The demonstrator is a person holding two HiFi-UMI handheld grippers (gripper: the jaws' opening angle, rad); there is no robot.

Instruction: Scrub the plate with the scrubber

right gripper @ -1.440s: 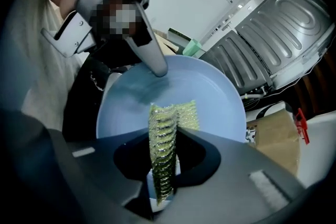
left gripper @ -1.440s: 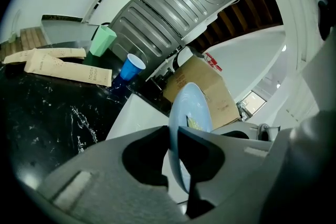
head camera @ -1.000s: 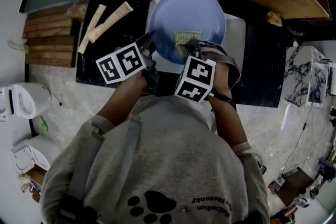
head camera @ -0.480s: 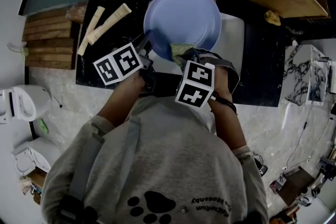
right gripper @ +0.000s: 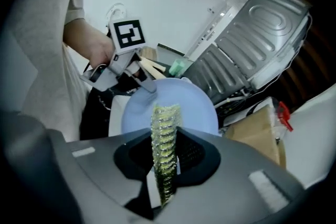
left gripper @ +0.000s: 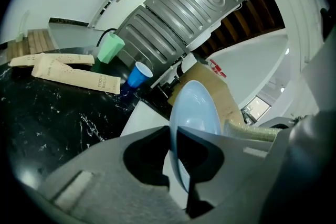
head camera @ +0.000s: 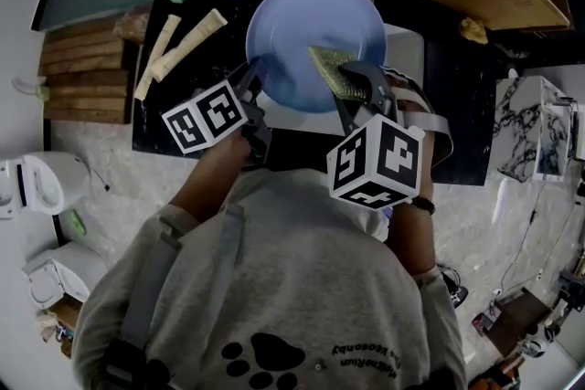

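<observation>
As left gripper (left gripper: 174, 139) tightens on plate (head camera: 302, 23) | right gripper (right gripper: 165, 150) pinches scrubber (right gripper: 165, 123) | near rim hidden

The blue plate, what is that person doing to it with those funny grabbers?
A person is scrubbing it. The left gripper pinches the plate by its rim and holds it tilted; its jaws have just been closing tighter on it. The right gripper holds a yellow-green scrubber over the plate's face, though I can't tell if it's touching right now.

Paper packet (left gripper: 79, 77): "TOOTH BRUSH". Shirt print (head camera: 366, 357) illegible.
</observation>
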